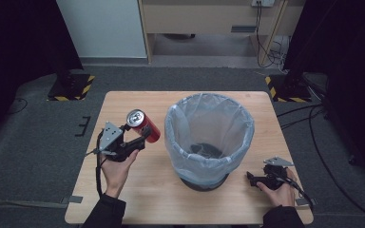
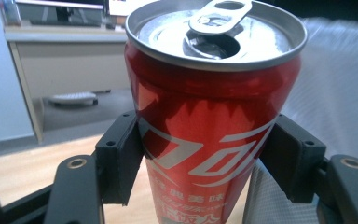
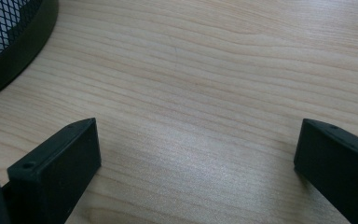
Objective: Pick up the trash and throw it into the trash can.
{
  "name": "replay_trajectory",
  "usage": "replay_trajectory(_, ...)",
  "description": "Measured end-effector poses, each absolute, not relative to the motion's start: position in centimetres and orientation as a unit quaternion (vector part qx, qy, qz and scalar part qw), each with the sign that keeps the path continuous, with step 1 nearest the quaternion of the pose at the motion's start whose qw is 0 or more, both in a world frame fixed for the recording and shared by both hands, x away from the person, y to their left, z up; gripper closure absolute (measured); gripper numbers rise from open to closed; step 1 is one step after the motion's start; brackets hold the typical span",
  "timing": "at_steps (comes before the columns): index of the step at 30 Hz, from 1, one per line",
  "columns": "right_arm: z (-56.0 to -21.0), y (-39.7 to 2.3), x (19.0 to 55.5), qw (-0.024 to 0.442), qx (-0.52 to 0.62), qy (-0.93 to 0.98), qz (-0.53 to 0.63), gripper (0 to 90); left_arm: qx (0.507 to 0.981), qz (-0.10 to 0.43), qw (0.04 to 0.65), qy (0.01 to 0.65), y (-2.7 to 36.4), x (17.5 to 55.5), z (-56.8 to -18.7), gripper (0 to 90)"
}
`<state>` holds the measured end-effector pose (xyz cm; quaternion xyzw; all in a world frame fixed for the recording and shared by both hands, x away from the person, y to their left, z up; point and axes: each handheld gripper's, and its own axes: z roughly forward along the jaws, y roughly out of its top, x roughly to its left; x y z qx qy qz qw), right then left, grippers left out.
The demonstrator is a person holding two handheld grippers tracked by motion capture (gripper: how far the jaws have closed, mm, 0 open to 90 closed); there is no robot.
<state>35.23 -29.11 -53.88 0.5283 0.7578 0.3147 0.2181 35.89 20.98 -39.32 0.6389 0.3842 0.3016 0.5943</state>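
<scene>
A red soda can (image 1: 144, 125) with its tab opened is held off the table, tilted toward the bin, in my left gripper (image 1: 142, 137). In the left gripper view the two black pads press the can (image 2: 209, 116) on both sides, so that gripper (image 2: 205, 161) is shut on it. A black mesh bin (image 1: 209, 135) lined with a pale plastic bag stands at the table's middle, just right of the can. My right gripper (image 1: 253, 179) rests low near the bin's right foot. Its jaws stand wide apart over bare wood (image 3: 198, 144), so it is open and empty.
The wooden table (image 1: 142, 199) has bare room in front of the bin and to its left. The bin's black base (image 3: 14, 51) lies close to the right gripper. Beyond the table are grey floor, stand feet with striped tape (image 1: 71, 88) and cables.
</scene>
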Motion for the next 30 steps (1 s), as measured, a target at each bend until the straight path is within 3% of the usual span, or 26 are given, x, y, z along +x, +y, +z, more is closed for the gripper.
replay_trajectory(30,-53.9,-29.1,35.3,0.218,0.528,0.758,0.315,0.5,0.556,0.317,0.704,0.309,21.6,30.9,-33.1,33.4)
